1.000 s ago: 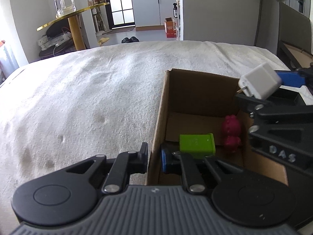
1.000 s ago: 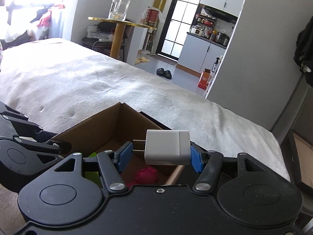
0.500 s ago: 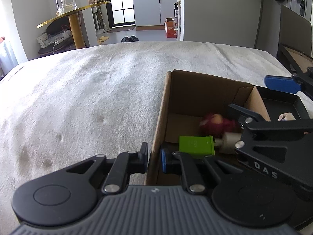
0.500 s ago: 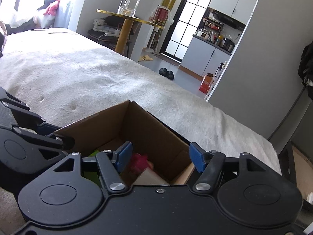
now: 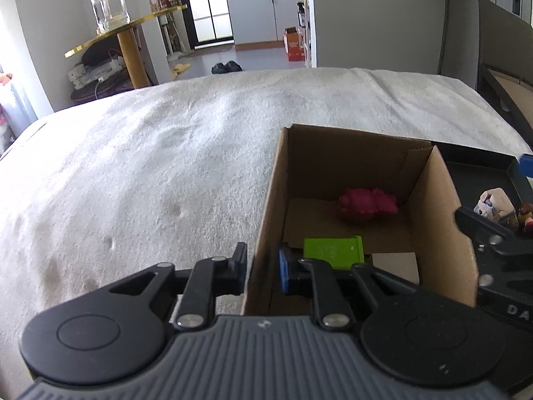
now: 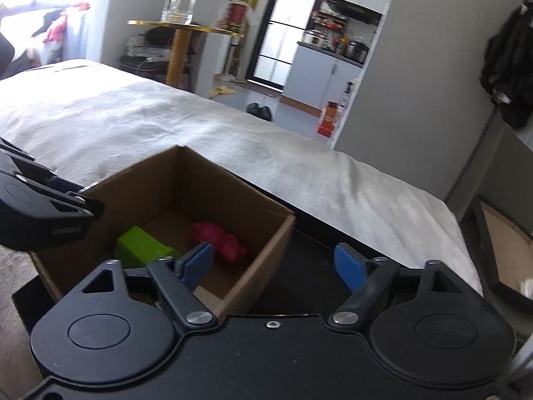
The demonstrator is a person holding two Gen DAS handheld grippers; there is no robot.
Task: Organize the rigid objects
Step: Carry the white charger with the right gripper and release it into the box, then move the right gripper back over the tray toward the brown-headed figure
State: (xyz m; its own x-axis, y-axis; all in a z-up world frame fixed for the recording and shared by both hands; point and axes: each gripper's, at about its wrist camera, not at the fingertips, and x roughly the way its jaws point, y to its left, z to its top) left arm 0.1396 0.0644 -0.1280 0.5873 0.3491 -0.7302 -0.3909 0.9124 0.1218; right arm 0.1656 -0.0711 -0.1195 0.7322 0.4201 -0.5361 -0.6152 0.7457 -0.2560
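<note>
An open cardboard box [image 5: 443, 220] [image 6: 253, 266] stands on the bed. Inside lie a green block [image 5: 333, 252] [image 6: 143, 246], a magenta toy [image 5: 366, 204] [image 6: 220, 239] and a white charger [image 5: 396, 265], seen in the left wrist view. My left gripper [image 5: 263, 268] is shut on the box's left wall. My right gripper [image 6: 274, 265] is open and empty, over the box's right wall and the black tray [image 5: 479, 170] [image 6: 309, 253] beside it. The right gripper also shows in the left wrist view [image 5: 499, 243].
The tray holds small figurines [image 5: 496, 205]. The bed's white blanket [image 5: 150, 166] stretches left and ahead. A gold side table with a glass jar [image 5: 110, 6] stands beyond the bed. A doorway and kitchen lie further back.
My right gripper opened and dropped the white charger into the box, then drew back to the right over the tray. The left gripper kept its hold on the box wall.
</note>
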